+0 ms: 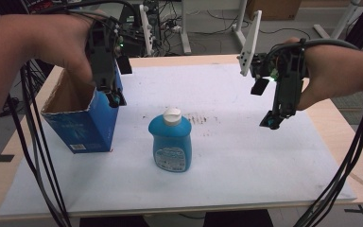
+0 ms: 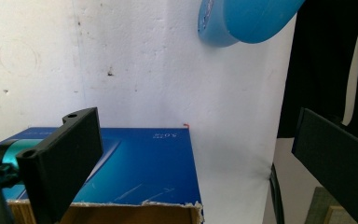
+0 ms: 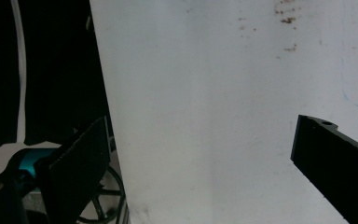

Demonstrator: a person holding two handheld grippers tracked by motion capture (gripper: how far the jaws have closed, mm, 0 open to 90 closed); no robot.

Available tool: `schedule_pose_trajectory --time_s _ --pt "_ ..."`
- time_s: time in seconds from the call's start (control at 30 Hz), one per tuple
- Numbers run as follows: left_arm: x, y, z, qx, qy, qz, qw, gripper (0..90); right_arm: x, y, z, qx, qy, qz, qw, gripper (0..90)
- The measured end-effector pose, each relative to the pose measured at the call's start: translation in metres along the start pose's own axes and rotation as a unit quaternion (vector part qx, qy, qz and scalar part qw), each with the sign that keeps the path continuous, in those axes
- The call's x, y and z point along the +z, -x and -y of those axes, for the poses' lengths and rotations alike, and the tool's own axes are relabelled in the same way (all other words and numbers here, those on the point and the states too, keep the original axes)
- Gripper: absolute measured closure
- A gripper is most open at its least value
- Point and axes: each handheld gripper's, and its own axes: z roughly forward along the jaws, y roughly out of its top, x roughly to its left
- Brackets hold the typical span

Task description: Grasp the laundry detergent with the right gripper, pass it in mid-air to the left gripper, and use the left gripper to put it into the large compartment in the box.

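Note:
A blue cardboard box (image 1: 82,120) with an open top stands at the left of the white board (image 1: 246,161). My left gripper (image 1: 115,99) hangs over the box's right rim. In the left gripper view my left gripper (image 2: 198,135) is open, and the box's blue side (image 2: 140,168) and torn rim lie below, between the jaws and untouched. A blue bottle (image 1: 170,142) with a white cap stands upright at mid-board; its base (image 2: 242,21) shows at the top of that view. My right gripper (image 1: 270,120) hovers over the board's right side. It (image 3: 200,140) is open with nothing between its fingers.
The board (image 3: 214,93) covers most of a wooden table (image 1: 340,127) and carries dark smudges (image 1: 201,118) behind the bottle. Two white stands (image 1: 250,42) rise at the table's back edge. Black cables (image 1: 38,156) hang from both hands along the left and right sides.

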Motion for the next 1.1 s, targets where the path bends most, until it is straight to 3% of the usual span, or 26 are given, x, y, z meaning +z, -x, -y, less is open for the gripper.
schedule_pose_trajectory --time_s 0.07,0.3,0.57,0.73,1.1 --pt "0.000 0.001 0.000 0.002 0.001 0.001 1.0000 1.8 0.008 -0.005 0.001 0.000 0.022 -0.005 0.9998 3.9" --pt "0.002 0.003 0.003 0.000 0.002 0.003 1.0000 1.8 0.028 -0.015 0.002 0.002 0.053 -0.012 0.9985 3.8" --pt "0.003 0.003 0.005 0.005 0.002 0.001 1.0000 1.7 0.049 -0.018 0.002 0.006 0.115 -0.018 0.9932 3.8" --pt "0.004 0.003 0.006 0.005 0.004 0.002 1.0000 1.7 0.063 -0.018 0.001 0.011 0.151 -0.020 0.9882 3.8" --pt "0.003 0.006 0.007 0.008 0.007 -0.003 0.9999 1.7 0.087 -0.026 -0.005 0.020 0.232 -0.024 0.9721 3.8"
